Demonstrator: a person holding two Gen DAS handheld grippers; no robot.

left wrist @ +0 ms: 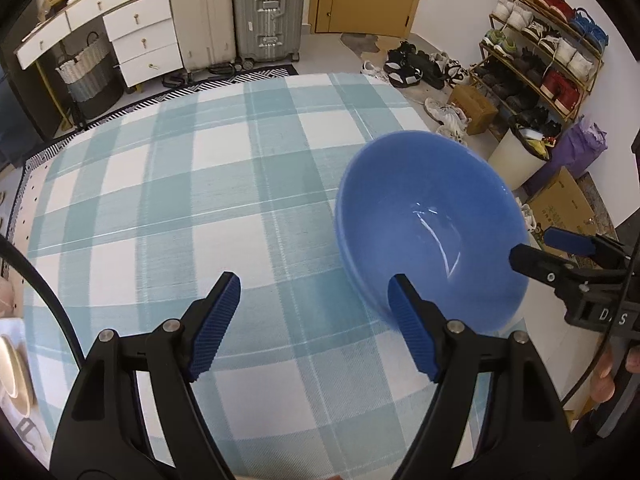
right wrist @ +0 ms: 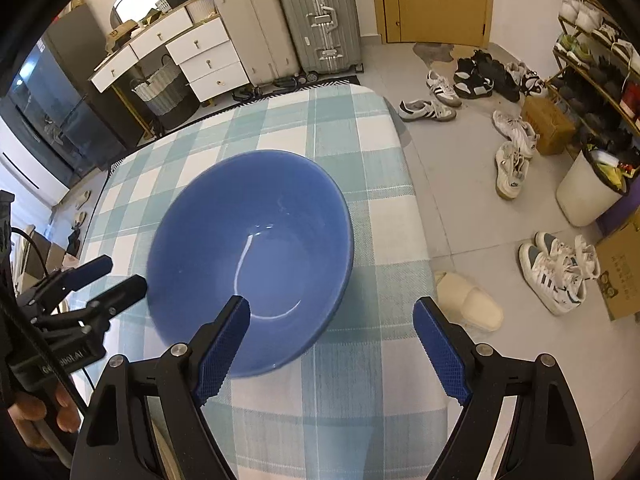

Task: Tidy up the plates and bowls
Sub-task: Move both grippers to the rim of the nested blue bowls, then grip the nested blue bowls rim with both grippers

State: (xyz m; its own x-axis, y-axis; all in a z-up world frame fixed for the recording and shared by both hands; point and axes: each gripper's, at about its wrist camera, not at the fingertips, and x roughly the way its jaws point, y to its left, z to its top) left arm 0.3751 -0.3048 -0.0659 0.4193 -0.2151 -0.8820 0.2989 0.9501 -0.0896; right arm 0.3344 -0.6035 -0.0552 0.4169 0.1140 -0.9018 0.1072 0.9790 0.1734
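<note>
You are only starting: both the left gripper (left wrist: 314,320) and right gripper (right wrist: 332,344) are hanging spread and empty around the lone blue bowl (right wrist: 250,256), nothing stacked yet.

Home, entryway-like room: shoe rack (left wrist: 536,60), suitcases (left wrist: 266,8), white drawers (left wrist: 146,38), checked tablecloth (left wrist: 200,200).

Right gripper (left wrist: 560,258) body, seen from left wrist: white letters "D" and "S" legible, middle hidden. Left gripper (right wrist: 108,276) body: partial white print ending "boLAI". Cardboard box (right wrist: 622,276) print illegible.
</note>
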